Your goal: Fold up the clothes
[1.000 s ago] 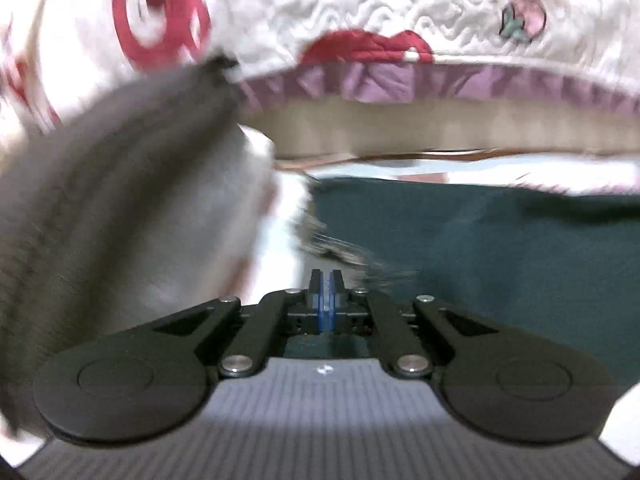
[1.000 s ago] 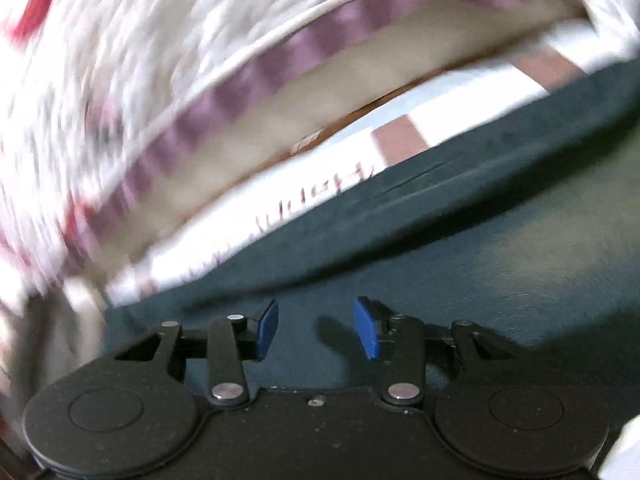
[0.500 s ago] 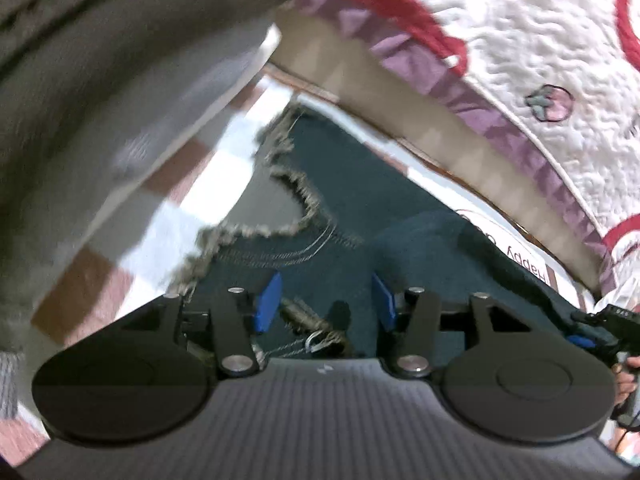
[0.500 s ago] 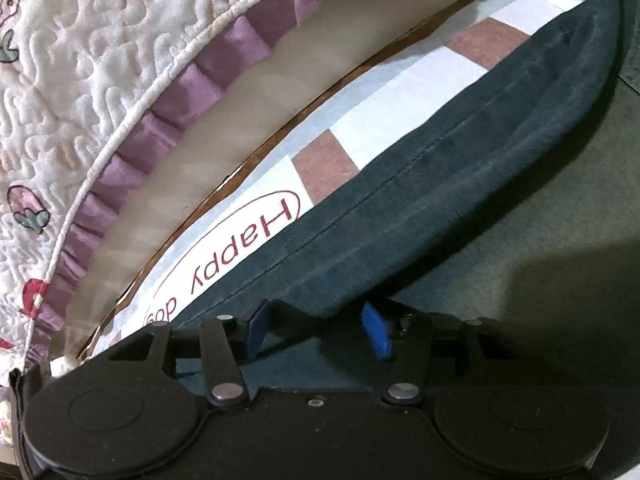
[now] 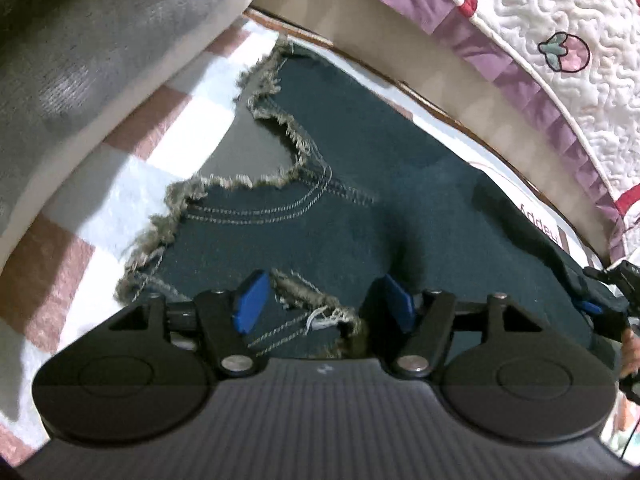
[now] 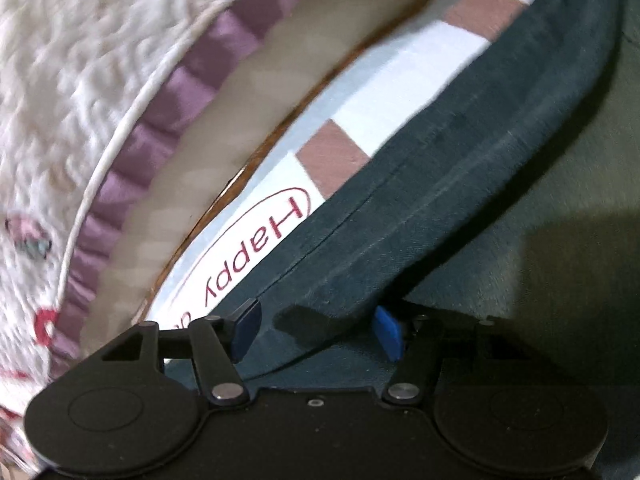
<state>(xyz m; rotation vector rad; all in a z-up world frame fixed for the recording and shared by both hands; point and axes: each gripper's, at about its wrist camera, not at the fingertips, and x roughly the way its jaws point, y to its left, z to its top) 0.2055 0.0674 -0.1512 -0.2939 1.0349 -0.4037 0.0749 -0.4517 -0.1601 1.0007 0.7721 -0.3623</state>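
Dark denim shorts [image 5: 360, 184] with frayed hems [image 5: 208, 184] lie flat on a checked cloth [image 5: 120, 168]. My left gripper [image 5: 322, 302] is open, low over the near frayed hem, with a frayed edge between its blue pads. My right gripper [image 6: 316, 330] is open, its pads standing either side of the folded waist edge of the shorts [image 6: 440, 184]. The right gripper also shows at the far right of the left wrist view [image 5: 600, 296].
A white quilted cover [image 5: 560, 20] with a purple ruffle [image 6: 192, 80] and red print hangs along the far side. A grey garment [image 5: 80, 40] lies at the upper left. The checked cloth carries a "Happy" print [image 6: 260, 240].
The left gripper opened and let go of the shorts, which now lie flat under it. The right gripper moved closer to the folded waist edge and stayed open.
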